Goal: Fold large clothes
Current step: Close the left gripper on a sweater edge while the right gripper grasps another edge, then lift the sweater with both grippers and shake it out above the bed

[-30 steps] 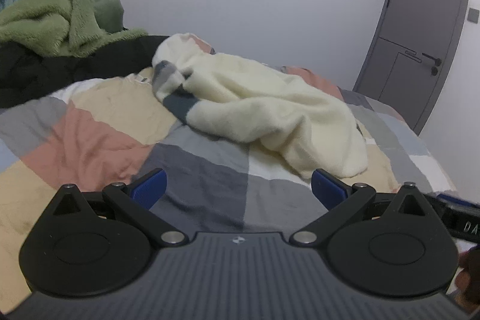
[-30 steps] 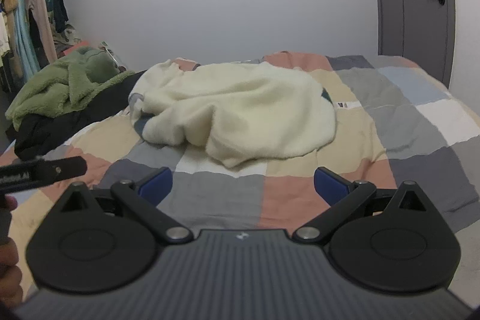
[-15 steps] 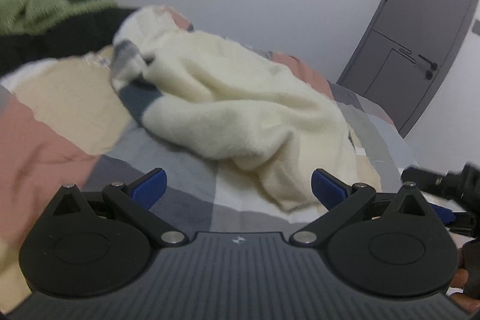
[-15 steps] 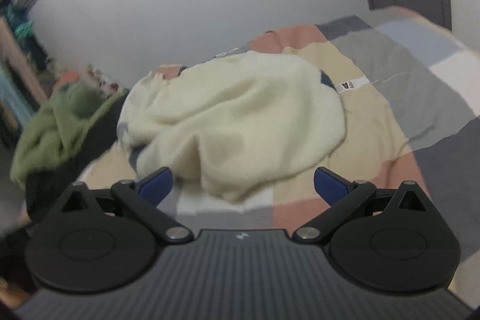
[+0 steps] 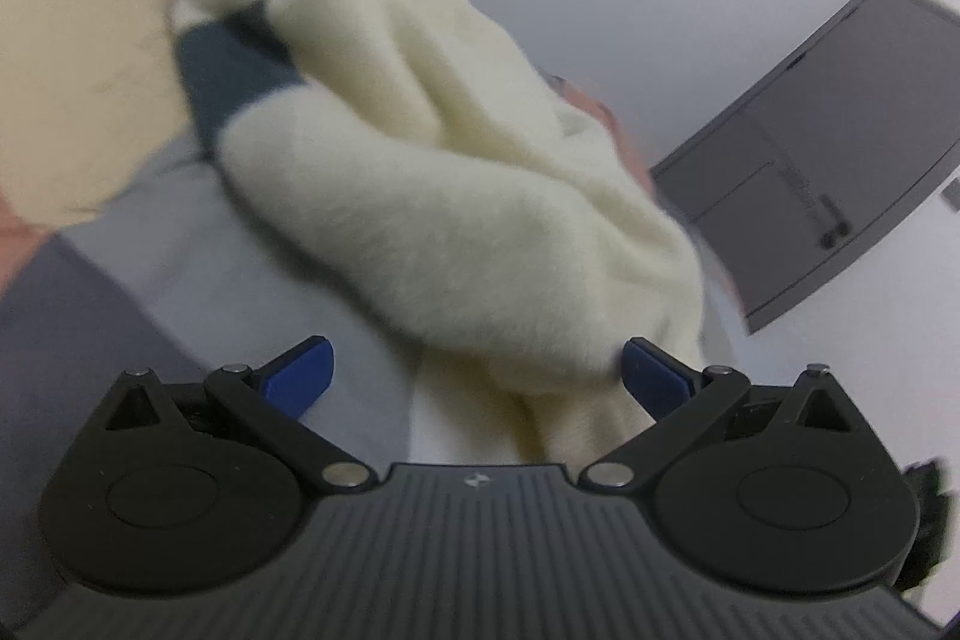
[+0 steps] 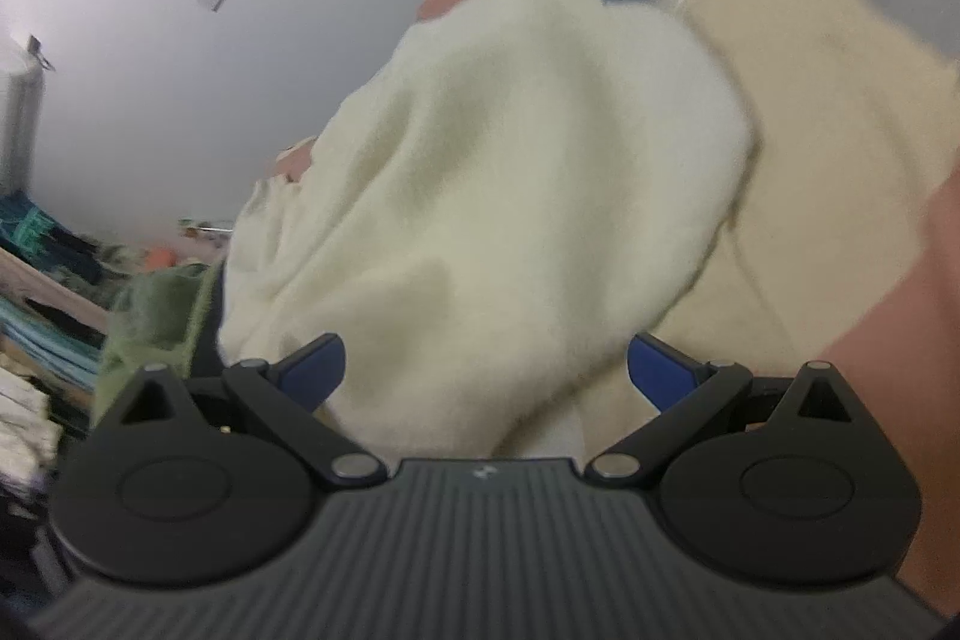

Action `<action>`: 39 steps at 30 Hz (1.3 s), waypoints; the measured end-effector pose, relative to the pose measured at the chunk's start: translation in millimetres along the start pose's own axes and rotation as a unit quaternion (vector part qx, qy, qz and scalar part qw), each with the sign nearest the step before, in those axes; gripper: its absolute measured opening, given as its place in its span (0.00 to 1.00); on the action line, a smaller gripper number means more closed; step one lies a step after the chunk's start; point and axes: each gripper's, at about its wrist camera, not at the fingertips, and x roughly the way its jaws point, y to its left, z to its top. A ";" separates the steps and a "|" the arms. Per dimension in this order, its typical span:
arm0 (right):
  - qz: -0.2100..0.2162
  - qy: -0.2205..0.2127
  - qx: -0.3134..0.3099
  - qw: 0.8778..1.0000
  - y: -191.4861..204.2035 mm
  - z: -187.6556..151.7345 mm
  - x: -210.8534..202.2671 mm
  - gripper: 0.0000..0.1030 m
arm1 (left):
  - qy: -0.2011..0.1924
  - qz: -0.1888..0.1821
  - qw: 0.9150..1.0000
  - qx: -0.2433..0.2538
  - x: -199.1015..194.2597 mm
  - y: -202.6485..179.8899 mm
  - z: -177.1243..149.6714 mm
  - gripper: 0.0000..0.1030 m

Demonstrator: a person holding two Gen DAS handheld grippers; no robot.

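On the bed (image 5: 90, 58) the cream fleece (image 5: 456, 196) lies in a crumpled heap, just in front of both grippers. My left gripper (image 5: 474, 379) and right gripper (image 6: 489, 370) both have the jaws spread wide and grasp nothing yet. I judge the step is the first pick: I should find a real edge or a corner, not pinch the thick middle, and close on one layer only. My left view shows the dark cuff (image 5: 231, 82) at the far end and a door (image 5: 840, 160); my right view shows instead green clothes (image 6: 156, 322) beside the fleece. Both views are blurred.
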 end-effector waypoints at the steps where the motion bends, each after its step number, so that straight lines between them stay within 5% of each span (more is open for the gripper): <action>1: 0.006 0.008 0.001 1.000 -3.3 -1.2 8.0 0.99 | 0.000 -0.018 1.000 -0.017 5.7 3.9 2.3 1.00; 6: 0.007 -0.029 -0.032 0.999 -2.0 -10.4 23.1 0.99 | 0.001 -0.089 0.988 -0.127 29.7 27.5 5.8 0.97; 8: 0.011 -0.050 -0.048 0.998 -1.2 -9.6 27.0 0.92 | -0.002 -0.093 0.985 -0.148 34.4 32.7 6.9 0.87; 11: 0.009 -0.067 -0.049 0.997 -6.9 -3.7 34.5 0.68 | -0.004 -0.087 0.982 -0.168 41.7 39.8 7.0 0.70; 13: 0.004 -0.078 -0.057 0.995 -9.6 -0.4 36.0 0.41 | -0.006 -0.084 0.981 -0.177 42.4 41.1 3.4 0.59; 16: -0.005 -0.092 -0.075 0.993 -9.7 4.9 33.6 0.22 | -0.010 -0.059 0.989 -0.138 37.1 36.7 0.7 0.41; 18: -0.002 -0.098 -0.080 0.992 -8.1 8.5 29.6 0.18 | -0.008 -0.039 0.993 -0.110 33.5 29.6 -2.1 0.30; 24: -0.006 -0.109 -0.148 0.983 12.2 6.3 0.0 0.15 | -0.039 -0.026 0.996 -0.072 1.6 11.5 -0.1 0.22; 39: 0.066 -0.152 -0.228 0.959 61.1 -17.0 -105.4 0.14 | -0.108 -0.096 0.986 -0.088 -134.2 -14.9 -21.1 0.17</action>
